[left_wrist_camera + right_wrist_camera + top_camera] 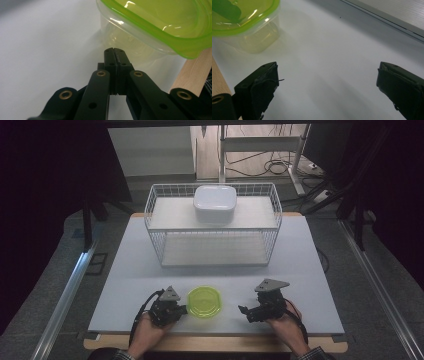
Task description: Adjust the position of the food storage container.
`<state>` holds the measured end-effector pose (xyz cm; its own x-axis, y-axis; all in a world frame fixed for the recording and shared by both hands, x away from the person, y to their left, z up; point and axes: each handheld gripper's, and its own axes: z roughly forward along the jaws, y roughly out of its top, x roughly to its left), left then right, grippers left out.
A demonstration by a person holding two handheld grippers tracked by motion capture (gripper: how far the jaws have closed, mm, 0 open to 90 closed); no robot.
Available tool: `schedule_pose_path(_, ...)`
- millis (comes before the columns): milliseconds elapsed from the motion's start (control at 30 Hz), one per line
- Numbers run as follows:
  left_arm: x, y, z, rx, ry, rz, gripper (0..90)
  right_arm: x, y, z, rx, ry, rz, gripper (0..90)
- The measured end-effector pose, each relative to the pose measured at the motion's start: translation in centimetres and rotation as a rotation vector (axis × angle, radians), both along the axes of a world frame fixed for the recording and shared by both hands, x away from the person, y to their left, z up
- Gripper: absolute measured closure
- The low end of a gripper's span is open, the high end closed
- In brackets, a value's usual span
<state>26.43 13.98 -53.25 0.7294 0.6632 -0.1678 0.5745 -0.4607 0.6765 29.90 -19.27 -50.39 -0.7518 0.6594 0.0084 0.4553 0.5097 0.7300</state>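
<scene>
A clear container with a lime green lid [204, 301] stands on the white table [135, 285] near its front edge, between my two grippers. My left gripper [183, 310] is just left of it. In the left gripper view the jaws are pressed flat together with nothing between them, and the left gripper [115, 51] has its tips close to the container's [150, 22] clear wall; I cannot tell whether they touch. My right gripper [245, 312] sits to the right of the container and points toward it. That gripper [328, 75] stands wide open over bare table, with the container [244, 22] well ahead.
A white wire basket [150, 227] stands across the middle of the table, with a shelf inside. On its top rests a white lidded box [215, 203]. The table's wooden front edge [192, 75] runs close behind the container.
</scene>
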Motion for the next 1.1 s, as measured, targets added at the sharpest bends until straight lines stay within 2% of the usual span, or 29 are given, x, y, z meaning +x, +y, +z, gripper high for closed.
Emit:
schedule_pose_path(233, 0.2, -2.1, 0.0, 0.004, -0.009, -0.049, 89.8, 0.2, -0.3, -0.1, 0.004, 0.004, -0.009, 4.3)
schedule_pose_path(367, 0.2, -3.6, 0.0, 0.021, -0.035, -0.074, 89.8, 0.4, -0.4, -0.1, 0.007, 0.009, -0.015, 4.3)
schedule_pose_path(533, 0.0, -3.3, 0.3, 0.022, -0.051, -0.061, 85.7, 0.4, -0.7, 0.0, 0.012, 0.007, -0.019, 4.3)
schedule_pose_path(567, 0.0, -3.0, 0.5, 0.020, -0.062, -0.051, 82.3, 0.4, -0.7, 0.0, 0.013, 0.007, -0.019, 4.3)
schedule_pose_path(600, -0.2, -2.4, 1.0, 0.023, -0.084, -0.035, 73.1, 0.4, -0.8, 0.0, 0.015, 0.005, -0.022, 4.3)
schedule_pose_path(633, -0.2, -2.4, 1.0, 0.023, -0.084, -0.035, 68.1, 0.4, -0.8, 0.0, 0.015, 0.005, -0.022, 4.3)
schedule_pose_path(667, -0.4, -2.1, 1.3, 0.023, -0.100, -0.022, 68.1, 0.4, -0.9, 0.1, 0.017, 0.005, -0.023, 4.3)
schedule_pose_path(700, -0.5, -1.6, 1.6, 0.020, -0.113, -0.008, 62.0, 0.5, -0.9, 0.1, 0.019, 0.006, -0.024, 4.3)
schedule_pose_path(833, -1.1, -0.3, 2.3, -0.011, -0.132, 0.009, 43.1, 0.5, -1.0, 0.1, 0.028, 0.005, -0.028, 4.3)
schedule_pose_path(867, -1.5, 0.5, 2.4, -0.027, -0.143, 0.015, 34.7, 0.5, -1.0, 0.1, 0.041, 0.004, -0.032, 4.2)
schedule_pose_path(1033, -2.1, 1.6, 2.7, -0.070, -0.164, 0.032, 22.3, 0.4, -1.1, 0.3, 0.062, 0.004, -0.034, 3.9)
schedule_pose_path(1100, -2.5, 1.9, 2.7, -0.051, -0.182, 0.040, 13.6, 0.4, -1.0, 0.3, 0.071, 0.002, -0.038, 3.6)
